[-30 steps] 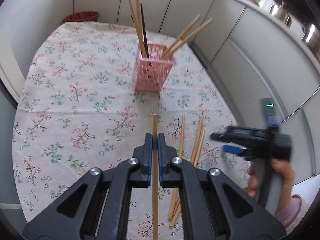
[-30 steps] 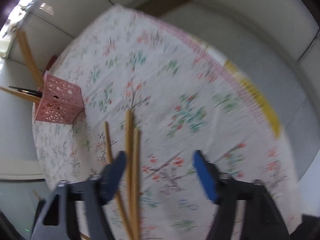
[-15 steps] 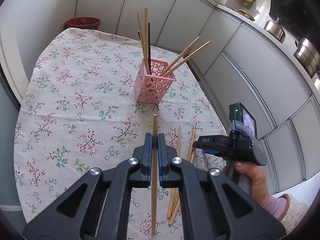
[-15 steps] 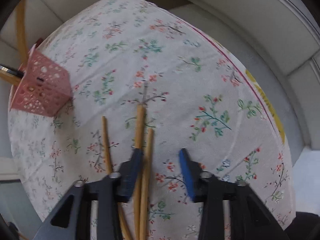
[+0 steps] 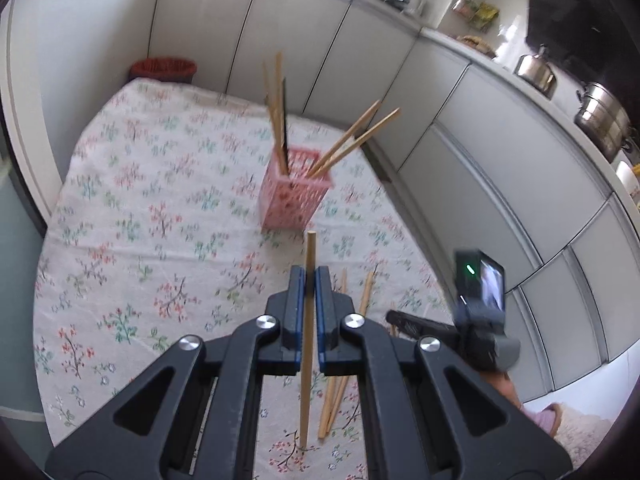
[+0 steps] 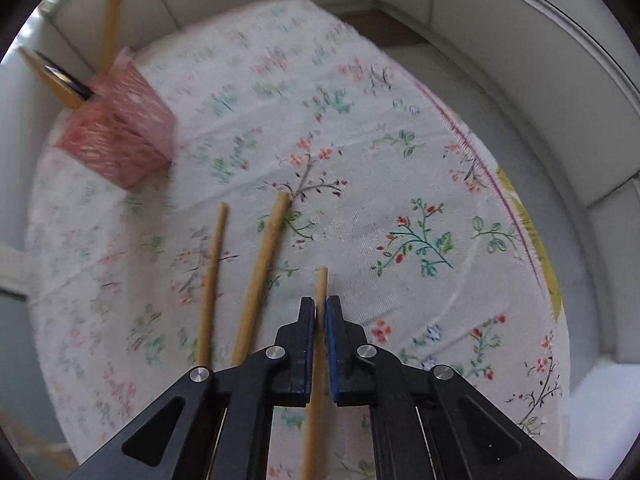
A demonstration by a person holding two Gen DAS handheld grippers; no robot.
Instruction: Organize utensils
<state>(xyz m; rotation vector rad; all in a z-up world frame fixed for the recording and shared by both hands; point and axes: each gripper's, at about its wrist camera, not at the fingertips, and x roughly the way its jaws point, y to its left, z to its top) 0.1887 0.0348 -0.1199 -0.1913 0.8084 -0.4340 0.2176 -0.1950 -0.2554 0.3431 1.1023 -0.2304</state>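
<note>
Chopsticks are what you hold in both grippers right now, one each. Your left gripper (image 5: 307, 280) is clamped on a wooden chopstick (image 5: 307, 344), its long axis running straight along the fingers, blunt tip pointing ahead toward the pink basket (image 5: 294, 192), which stands well ahead on the floral tablecloth (image 5: 140, 208). Your right gripper (image 6: 320, 312) is pinched on a second chopstick (image 6: 320, 292), also lying lengthwise between the jaws, tip forward. Two loose chopsticks (image 6: 262, 276) lie on the cloth just to its left, pointing roughly the same way. You look to be at the carry step; next, tilt each stick upright above the basket mouth before letting go.
</note>
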